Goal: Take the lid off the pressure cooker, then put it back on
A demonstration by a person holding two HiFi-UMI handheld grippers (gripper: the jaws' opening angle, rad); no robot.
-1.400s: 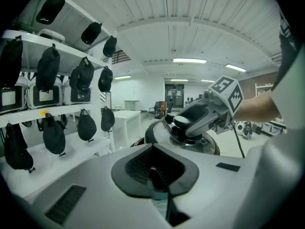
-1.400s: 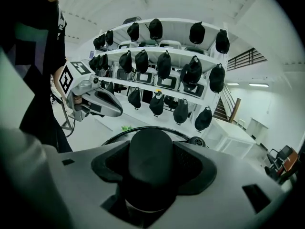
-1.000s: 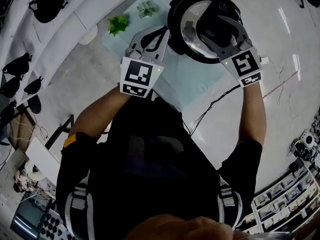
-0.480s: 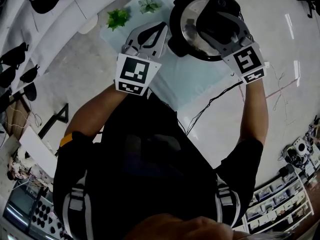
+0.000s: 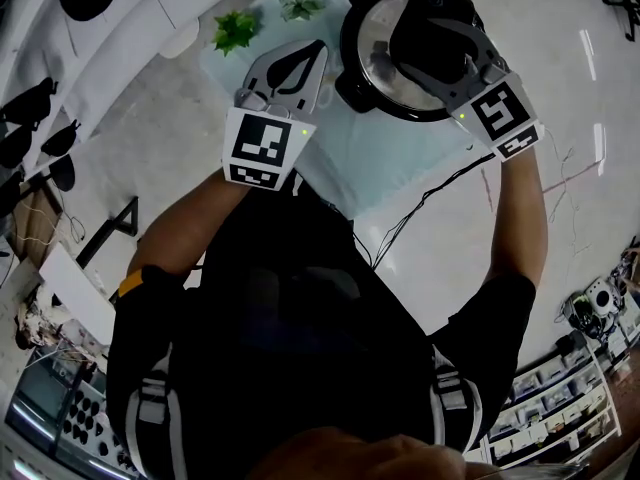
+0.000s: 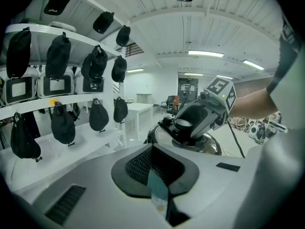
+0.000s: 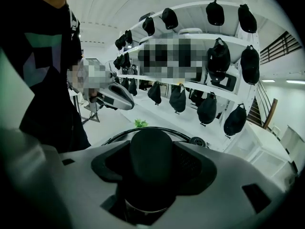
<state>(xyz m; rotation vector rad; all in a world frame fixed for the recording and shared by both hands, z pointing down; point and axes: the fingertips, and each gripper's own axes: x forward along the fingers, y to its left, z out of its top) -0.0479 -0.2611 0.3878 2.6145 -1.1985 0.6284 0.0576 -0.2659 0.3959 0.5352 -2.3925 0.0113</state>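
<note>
Both grippers have shifted only slightly. Right gripper [image 5: 430, 43] grasps the knob [image 7: 151, 151] of the lid [image 5: 376, 56], which looks seated on the cooker [image 5: 347, 63], upper centre. Left gripper [image 5: 312, 60] waits beside, jaws clenched, empty. Lifting or replacing: unclear.

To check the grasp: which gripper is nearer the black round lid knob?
Right. Right gripper closes on the black round knob; left gripper hangs beside the cooker.
</note>
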